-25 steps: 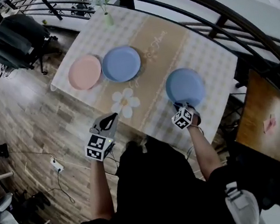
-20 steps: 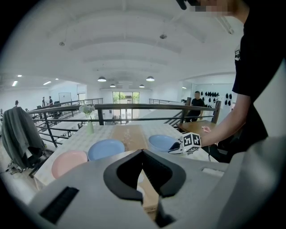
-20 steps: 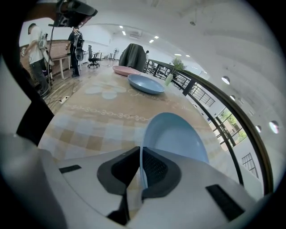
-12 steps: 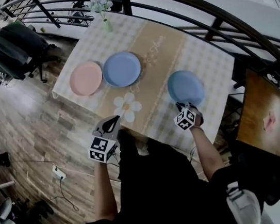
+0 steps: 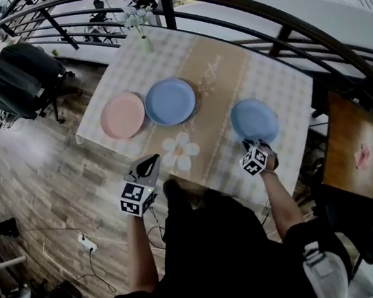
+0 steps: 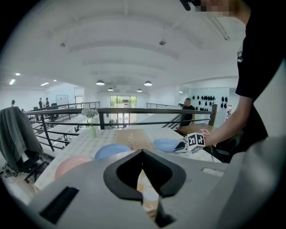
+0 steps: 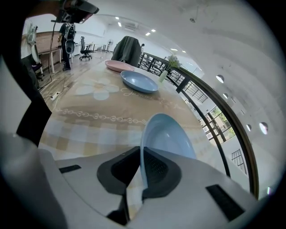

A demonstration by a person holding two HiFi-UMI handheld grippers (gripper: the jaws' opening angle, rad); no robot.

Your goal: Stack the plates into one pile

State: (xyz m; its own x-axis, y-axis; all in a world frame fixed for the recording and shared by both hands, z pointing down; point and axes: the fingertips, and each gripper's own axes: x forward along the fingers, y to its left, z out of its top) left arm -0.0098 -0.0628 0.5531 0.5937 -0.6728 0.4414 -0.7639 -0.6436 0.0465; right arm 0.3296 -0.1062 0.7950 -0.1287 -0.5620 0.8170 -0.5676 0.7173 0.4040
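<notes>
My right gripper [image 7: 142,156] pinches blue plate [image 7: 167,134] by rim, near table [image 5: 281,82] front right corner. Thin hold: plate may tip, slip, fall off edge. My left gripper [image 6: 143,154] closed, empty.

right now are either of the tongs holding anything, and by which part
The right tongs grip the light blue plate by its near rim, edge pinched between the jaws. The left tongs are shut on nothing.
</notes>
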